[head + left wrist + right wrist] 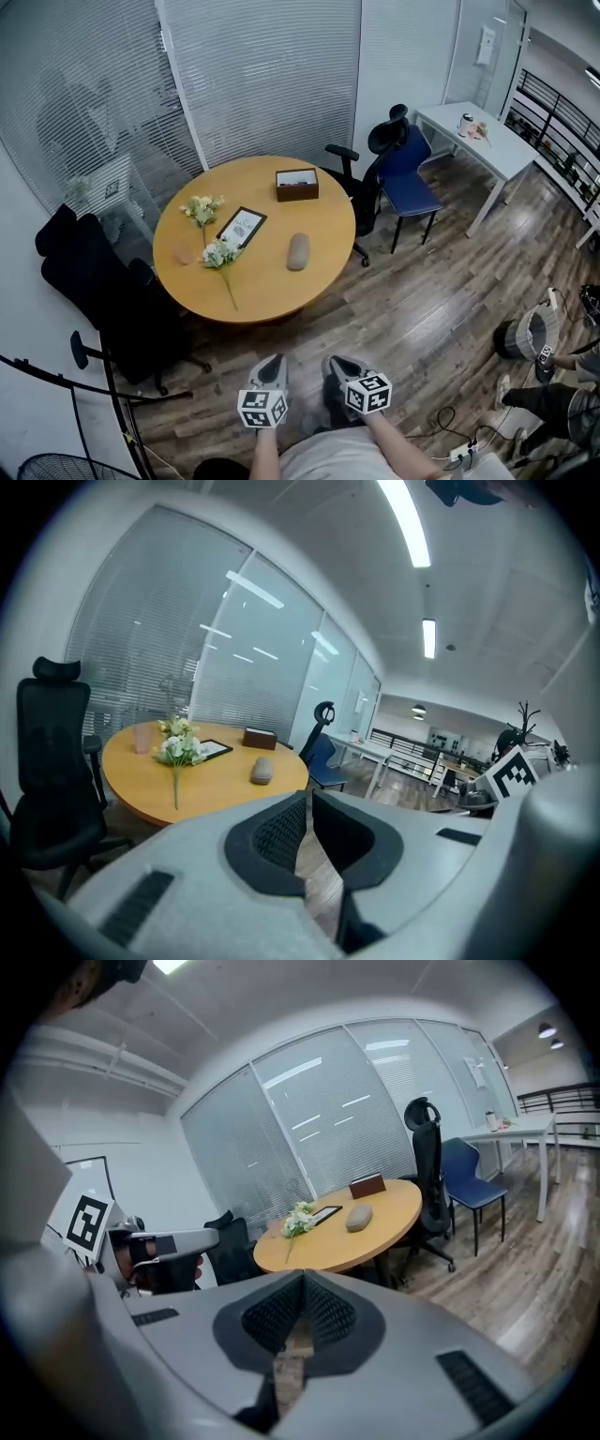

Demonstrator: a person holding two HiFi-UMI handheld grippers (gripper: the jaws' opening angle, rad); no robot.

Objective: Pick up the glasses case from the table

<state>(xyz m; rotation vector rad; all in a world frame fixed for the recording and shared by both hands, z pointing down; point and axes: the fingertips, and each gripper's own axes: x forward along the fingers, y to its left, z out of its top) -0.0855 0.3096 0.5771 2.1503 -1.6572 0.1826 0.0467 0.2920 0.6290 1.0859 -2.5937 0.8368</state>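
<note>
While the grey left gripper [272, 364] and grey right gripper [343, 366] hang close to the person's body with jaws pressed together on nothing, the approach has to come first: cross the dark plank floor [412, 309], then spread one pair of jaws. Well ahead, the rounded grey oblong glasses case [298, 251] lies flat on the round orange-brown wooden table [272, 302], beside the white flower sprig [220, 253]; gripping across its narrow width looks safest.

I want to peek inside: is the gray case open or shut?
Shut: the glasses case looks like one smooth lump, no lid lifted.
</note>
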